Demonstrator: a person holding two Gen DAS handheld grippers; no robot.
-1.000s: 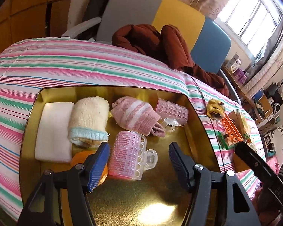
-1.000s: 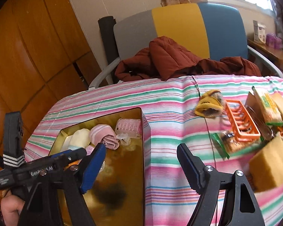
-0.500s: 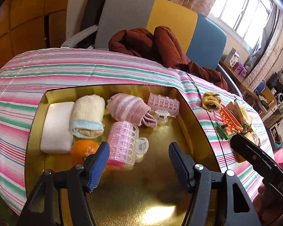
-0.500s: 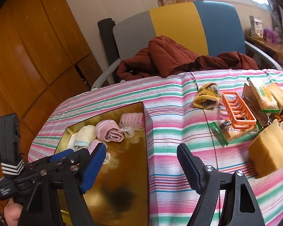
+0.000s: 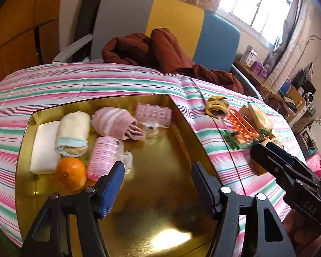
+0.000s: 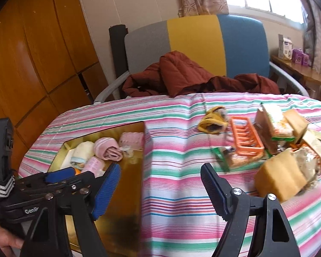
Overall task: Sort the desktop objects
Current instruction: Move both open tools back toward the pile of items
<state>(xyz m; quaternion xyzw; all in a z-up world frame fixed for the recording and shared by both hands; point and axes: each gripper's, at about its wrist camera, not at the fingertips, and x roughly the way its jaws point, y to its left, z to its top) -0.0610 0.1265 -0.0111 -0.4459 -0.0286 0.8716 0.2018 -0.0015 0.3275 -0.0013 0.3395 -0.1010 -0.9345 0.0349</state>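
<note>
On the striped cloth (image 6: 171, 184) at 9 o'clock sits the gold tray (image 5: 160, 192), part filled: white pad (image 5: 43, 147), cream roll (image 5: 73, 133), pink roll (image 5: 115, 123), two pink curlers (image 5: 103, 158), orange (image 5: 70, 173). The unsorted pile lies at 2 o'clock: yellow sponge (image 6: 280, 177), orange rack (image 6: 246, 139), snack packs (image 6: 276, 124), yellow sock (image 6: 214, 121).

Both tools are empty. Left gripper (image 5: 158, 187) hangs above bare tray floor, jaws wide apart. Right gripper (image 6: 160, 188) hangs above the cloth just beside the tray's edge, jaws likewise spread.

Judgement: step in hand is the next pick from the pile. The sponge, nearest at 2 o'clock, looks the easiest; take it across its narrow faces and squeeze lightly, as it will likely compress. Place at 5 o'clock in the tray, where the floor is free.

Views: left wrist alone shows the orange whole and the tray's open floor. Right wrist alone shows the sponge, plus a hand (image 6: 4, 242) on the left tool.
</note>
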